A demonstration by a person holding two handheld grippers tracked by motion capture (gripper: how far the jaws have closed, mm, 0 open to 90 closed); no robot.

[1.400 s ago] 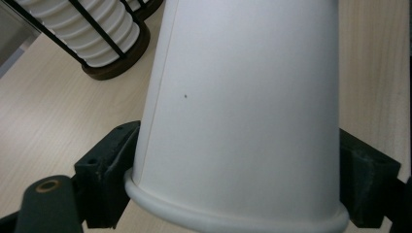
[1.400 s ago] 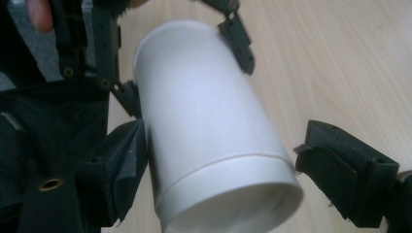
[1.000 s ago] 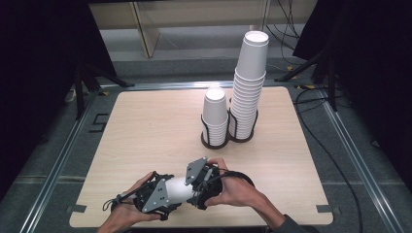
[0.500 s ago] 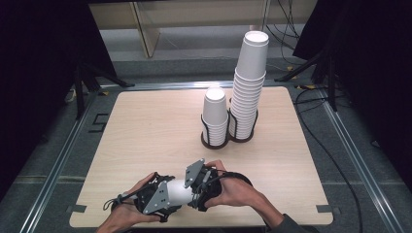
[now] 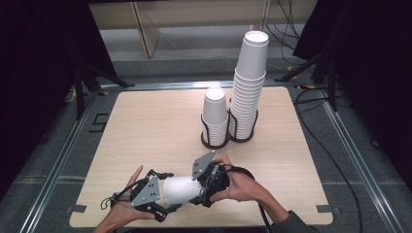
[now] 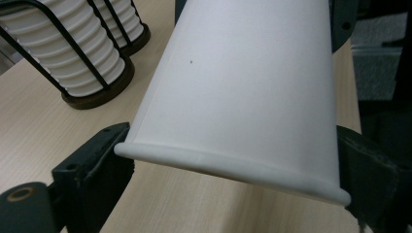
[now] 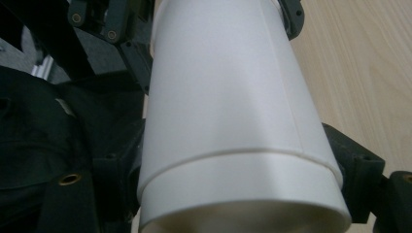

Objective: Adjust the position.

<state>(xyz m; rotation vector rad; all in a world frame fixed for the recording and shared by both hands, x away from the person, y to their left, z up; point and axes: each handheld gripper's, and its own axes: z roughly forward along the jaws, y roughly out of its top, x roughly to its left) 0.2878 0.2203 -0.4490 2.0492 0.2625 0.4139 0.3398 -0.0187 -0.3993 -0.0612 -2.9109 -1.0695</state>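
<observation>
A white paper cup (image 5: 180,189) lies on its side just above the counter (image 5: 145,131), spanning the gap between the two tools at the near edge. The left tool (image 5: 158,206) sits at the cup's wide, rimmed end; the right tool (image 5: 204,194) sits at the other end, and each is cradled in one of the person's hands.

In the left gripper view, the cup's rolled rim (image 6: 233,167) lies between that tool's two black jaws. The jaws have just been opening, with the cup between them: the left one stands right at the rim and the right one at the far end of the rim, but I cannot tell from here whether either pad presses on the paper.

In the right gripper view, the cup (image 7: 228,121) runs away from that tool toward the left tool (image 7: 116,24) beyond it. A seam line rings the cup close to this tool, as though one cup sits nested inside another. The right tool's jaws flank the near end on both sides and sit tight against the paper, clamped on the cup.

Well beyond both tools, toward the far side of the counter, two black wire holders stand side by side. The short stack of cups (image 5: 215,116) is on the left and the tall stack of cups (image 5: 248,87) just beside it on the right.
</observation>
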